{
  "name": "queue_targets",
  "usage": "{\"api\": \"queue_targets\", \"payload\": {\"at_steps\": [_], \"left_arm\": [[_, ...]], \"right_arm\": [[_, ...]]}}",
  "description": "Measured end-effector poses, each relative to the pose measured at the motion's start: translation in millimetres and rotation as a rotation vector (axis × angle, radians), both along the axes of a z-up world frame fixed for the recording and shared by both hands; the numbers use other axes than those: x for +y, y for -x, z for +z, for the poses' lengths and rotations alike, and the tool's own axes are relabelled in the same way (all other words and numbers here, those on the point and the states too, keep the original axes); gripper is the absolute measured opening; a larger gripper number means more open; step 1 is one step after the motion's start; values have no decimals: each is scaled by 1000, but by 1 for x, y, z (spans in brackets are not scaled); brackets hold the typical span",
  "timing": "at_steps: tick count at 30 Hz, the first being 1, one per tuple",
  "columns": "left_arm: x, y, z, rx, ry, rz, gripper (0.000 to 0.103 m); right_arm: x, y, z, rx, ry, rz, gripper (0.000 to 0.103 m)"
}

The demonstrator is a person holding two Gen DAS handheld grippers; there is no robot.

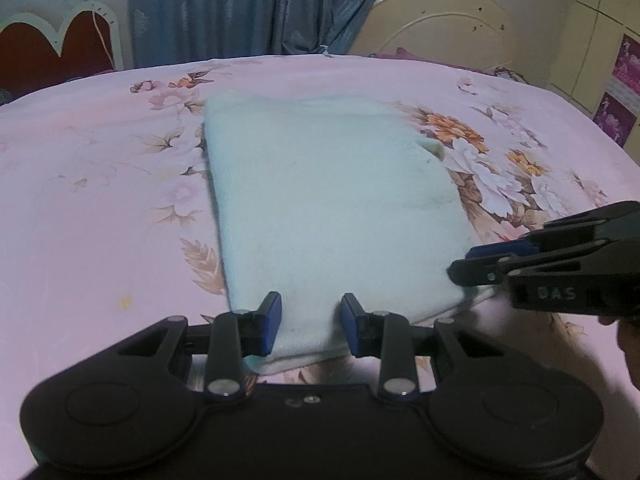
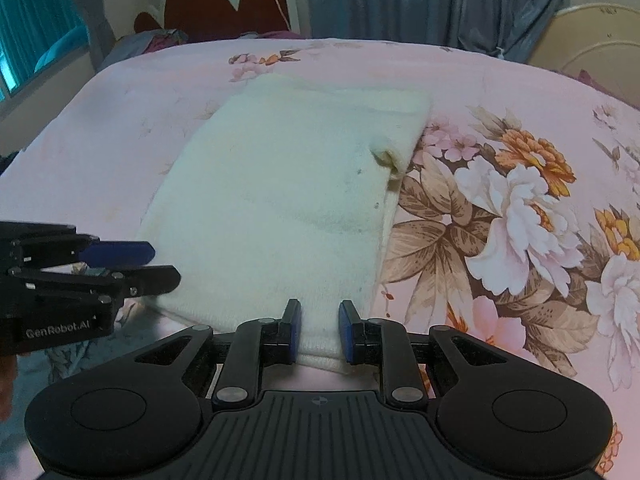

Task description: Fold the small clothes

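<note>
Two black two-finger grippers with blue pads meet at the near edge of a pale, folded, rectangular knitted cloth, which lies flat on a pink bedsheet printed with white and orange flowers. Your left gripper straddles the near left part of that edge: its jaws stand partly spread, with the cloth's hem between the pads, and whether the pads press the fabric cannot be told. Your right gripper sits at the near right corner in the same way, jaws slightly narrower, hem between them, contact likewise uncertain. Each gripper appears in the other's view, level with the cloth's near corner. A small curled tab of fabric sticks up along the cloth's right edge, past its middle. Beyond the bed hang grey-blue curtains, flanked by a dark red headboard with a cream scalloped frame and a cream arched metal bed frame.
</note>
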State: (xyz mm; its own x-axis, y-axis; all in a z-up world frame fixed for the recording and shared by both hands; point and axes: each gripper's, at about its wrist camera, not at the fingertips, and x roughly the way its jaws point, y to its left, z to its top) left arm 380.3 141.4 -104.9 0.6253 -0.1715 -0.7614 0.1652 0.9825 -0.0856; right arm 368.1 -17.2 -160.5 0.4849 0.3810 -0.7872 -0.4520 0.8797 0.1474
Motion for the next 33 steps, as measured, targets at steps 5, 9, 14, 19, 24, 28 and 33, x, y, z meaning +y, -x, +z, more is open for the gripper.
{"api": "queue_targets", "payload": {"at_steps": [5,9,14,19,24,28,33], "left_arm": [[-4,21,16,-62,-29,48,82],[-10,46,29,-116,-52,94,102],[-22,80,42,-124,-28,153,102],[-45,111,47,-95,-92,138,102],[-55,154,75,-133,-24,174,102],[-69,192,100,-187,-25,187,102],[-85,234,121,-218,-12,185,102]], "right_arm": [[-18,14,16,-18,-51,-68,22],[-39,32,25,-85,-51,-127,103],[-61,56,33,-91,-56,-143,103],[-76,90,44,-111,-32,-156,103],[-88,144,74,-186,-27,-154,103],[-102,184,95,-230,-36,-172,103],[-123,228,117,-265,-57,-196,103]]}}
